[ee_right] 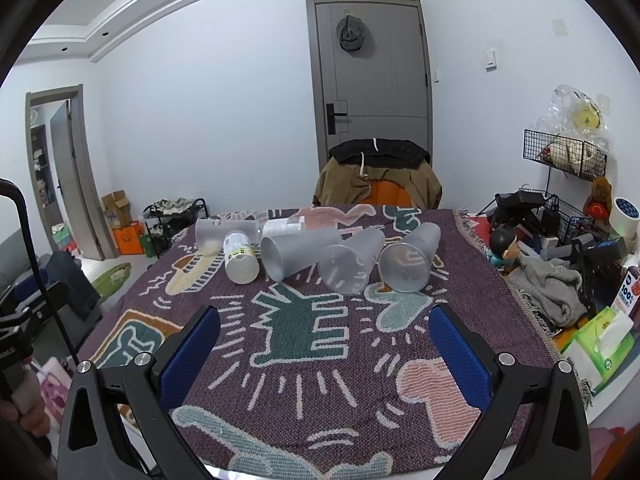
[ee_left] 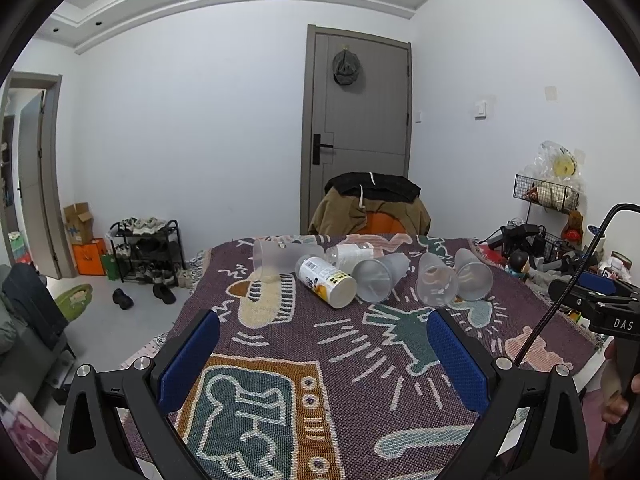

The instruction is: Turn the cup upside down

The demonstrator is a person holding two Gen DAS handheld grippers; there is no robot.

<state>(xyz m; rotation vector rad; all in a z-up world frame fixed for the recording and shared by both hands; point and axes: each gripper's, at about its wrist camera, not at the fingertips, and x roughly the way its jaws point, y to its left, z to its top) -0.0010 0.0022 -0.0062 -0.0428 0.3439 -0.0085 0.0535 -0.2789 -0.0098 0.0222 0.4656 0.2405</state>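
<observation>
Both grippers, left (ee_left: 324,356) and right (ee_right: 324,354), hang spread and empty over the near half of the table (ee_right: 460,432). The cups (ee_right: 406,260) lie on their sides in a row toward the far edge, mouths facing the cameras, crowded against a bottle (ee_right: 240,258). Recommendation: take the cup at the right end, which is least crowded; grip mid-wall lightly, since thin plastic likely deforms; lift clear before turning it mouth-down.
</observation>
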